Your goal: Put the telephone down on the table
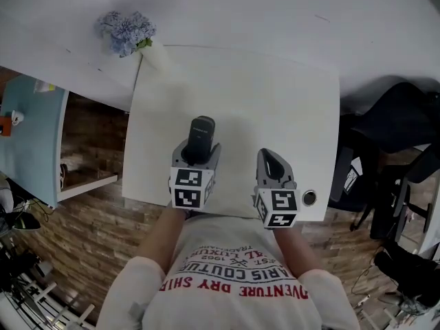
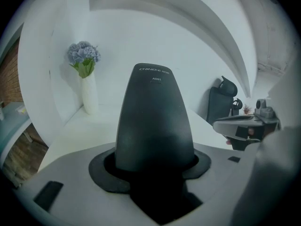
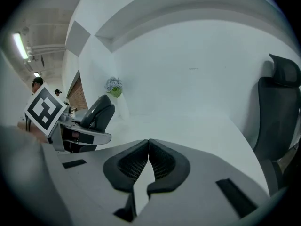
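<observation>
Head view: left claw [image 1: 197,155] clamps the phone [image 1: 201,132] over the white desk [image 1: 275,95]; right claw [image 1: 269,160], just beside it, is pinched closed, empty.

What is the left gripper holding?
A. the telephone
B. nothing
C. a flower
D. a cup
A: the dark telephone sits clamped between the jaws of the left gripper.
</observation>
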Tool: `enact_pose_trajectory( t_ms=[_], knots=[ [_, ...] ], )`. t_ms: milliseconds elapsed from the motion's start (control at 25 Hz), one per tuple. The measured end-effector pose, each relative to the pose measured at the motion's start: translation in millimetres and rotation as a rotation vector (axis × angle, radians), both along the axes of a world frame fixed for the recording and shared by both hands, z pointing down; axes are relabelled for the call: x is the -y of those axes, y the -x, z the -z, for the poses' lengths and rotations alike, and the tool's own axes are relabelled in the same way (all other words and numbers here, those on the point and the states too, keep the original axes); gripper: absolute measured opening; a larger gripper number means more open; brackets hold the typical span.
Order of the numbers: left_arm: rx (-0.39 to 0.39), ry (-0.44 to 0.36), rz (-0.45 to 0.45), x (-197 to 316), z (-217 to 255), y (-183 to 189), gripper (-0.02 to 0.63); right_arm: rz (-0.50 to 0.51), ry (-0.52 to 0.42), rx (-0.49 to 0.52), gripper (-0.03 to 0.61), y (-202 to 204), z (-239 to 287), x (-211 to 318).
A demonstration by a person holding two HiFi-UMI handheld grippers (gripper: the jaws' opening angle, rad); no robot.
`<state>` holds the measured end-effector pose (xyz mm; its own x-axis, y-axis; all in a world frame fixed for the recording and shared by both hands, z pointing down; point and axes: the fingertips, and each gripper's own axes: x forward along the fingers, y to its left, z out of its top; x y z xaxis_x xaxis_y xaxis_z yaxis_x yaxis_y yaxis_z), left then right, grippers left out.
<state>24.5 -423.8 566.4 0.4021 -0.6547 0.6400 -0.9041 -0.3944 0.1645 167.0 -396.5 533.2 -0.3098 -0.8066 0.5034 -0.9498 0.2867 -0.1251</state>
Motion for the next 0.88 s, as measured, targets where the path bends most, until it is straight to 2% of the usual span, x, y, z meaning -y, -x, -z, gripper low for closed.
enact_pose_trajectory(
  t_ms=[280,560,880],
  knots=[
    [0.018,0.143,0.025,25.3,-50.1,-12.4,0.279,0.028,0.075,0.038,0.025,0.2,-29.4,20.4],
    [0.090,0.250,0.032,45.7,-89.4,-15.2,0.279,0.068,0.113,0.044,0.025,8.9,-48.6,31.1],
    [0.134,0.349,0.032,45.3,-114.2,-15.8,0.279,0.070,0.130,0.047,0.025,8.3,-57.2,40.5]
  ],
)
